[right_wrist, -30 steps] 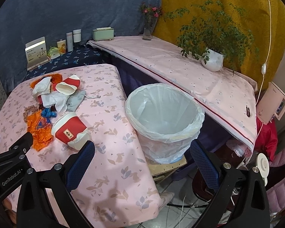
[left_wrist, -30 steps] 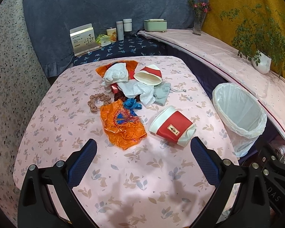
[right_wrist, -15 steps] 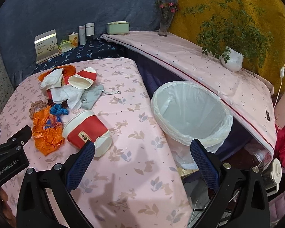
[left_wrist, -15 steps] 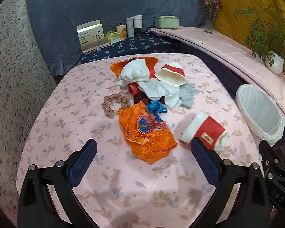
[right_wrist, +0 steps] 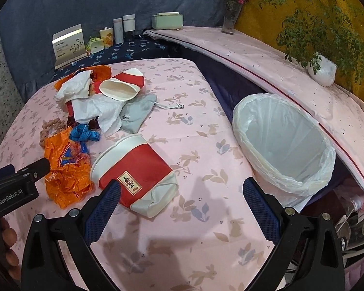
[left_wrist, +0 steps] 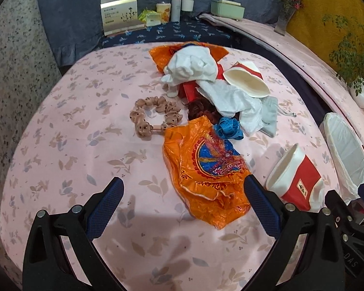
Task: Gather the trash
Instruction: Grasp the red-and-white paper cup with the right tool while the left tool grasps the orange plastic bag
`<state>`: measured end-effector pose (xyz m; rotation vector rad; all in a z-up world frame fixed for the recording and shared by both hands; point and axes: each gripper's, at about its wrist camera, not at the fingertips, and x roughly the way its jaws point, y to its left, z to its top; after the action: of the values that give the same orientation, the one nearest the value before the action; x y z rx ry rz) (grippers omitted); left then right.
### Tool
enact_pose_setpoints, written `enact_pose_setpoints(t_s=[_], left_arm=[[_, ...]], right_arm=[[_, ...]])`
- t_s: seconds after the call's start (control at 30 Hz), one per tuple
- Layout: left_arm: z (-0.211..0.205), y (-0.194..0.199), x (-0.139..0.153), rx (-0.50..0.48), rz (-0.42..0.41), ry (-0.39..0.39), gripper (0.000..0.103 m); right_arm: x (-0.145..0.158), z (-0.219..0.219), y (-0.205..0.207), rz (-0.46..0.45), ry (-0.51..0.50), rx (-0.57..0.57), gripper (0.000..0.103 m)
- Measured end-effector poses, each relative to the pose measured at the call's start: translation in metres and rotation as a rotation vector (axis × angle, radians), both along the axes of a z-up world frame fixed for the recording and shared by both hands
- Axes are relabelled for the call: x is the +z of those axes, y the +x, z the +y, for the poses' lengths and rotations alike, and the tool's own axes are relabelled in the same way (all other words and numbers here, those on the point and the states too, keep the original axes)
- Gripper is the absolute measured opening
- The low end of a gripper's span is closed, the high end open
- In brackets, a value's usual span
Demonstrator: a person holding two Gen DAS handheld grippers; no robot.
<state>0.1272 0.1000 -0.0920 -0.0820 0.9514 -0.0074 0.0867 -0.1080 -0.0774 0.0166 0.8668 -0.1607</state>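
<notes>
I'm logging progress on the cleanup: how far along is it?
Nothing looks done: the lined bin appears empty. Left gripper and right gripper are open, holding nothing. Still on the table: orange wrapper, both red cups, tissues.

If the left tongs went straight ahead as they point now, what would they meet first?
Most likely the crinkled orange plastic bag lying on the pink floral tablecloth; it sits just ahead between the open left tongs, nearer the right finger. Depth is uncertain.
</notes>
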Motion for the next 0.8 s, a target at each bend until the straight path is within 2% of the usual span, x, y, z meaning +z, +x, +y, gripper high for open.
enact_pose_setpoints(t_s=[0.2,0.43,0.6,0.7,0.77,0.8], left_arm=[[0.001,0.017,-0.018,-0.012,0.068,-0.088,0.095],[-0.005,0.028,-0.032,-0.033,0.106,-0.108,0.094],[-0.012,0.032,-0.037,-0.072,0.130,-0.129,0.071],[-0.017,0.033,-0.036,-0.088,0.126,-0.120,0.064],[-0.018,0.034,-0.036,-0.093,0.127,-0.116,0.060],[-0.018,0.034,-0.035,-0.094,0.126,-0.119,0.055]], right_arm=[[-0.015,0.006,0.018,0.026,0.024,0.015,0.096],[-0.035,0.013,0.032,0.065,0.052,0.056,0.096],[-0.042,0.017,0.037,0.059,0.072,0.085,0.094],[-0.042,0.022,0.039,0.056,0.075,0.121,0.083],[-0.041,0.026,0.039,0.060,0.076,0.147,0.067],[-0.041,0.027,0.039,0.065,0.075,0.153,0.066]])
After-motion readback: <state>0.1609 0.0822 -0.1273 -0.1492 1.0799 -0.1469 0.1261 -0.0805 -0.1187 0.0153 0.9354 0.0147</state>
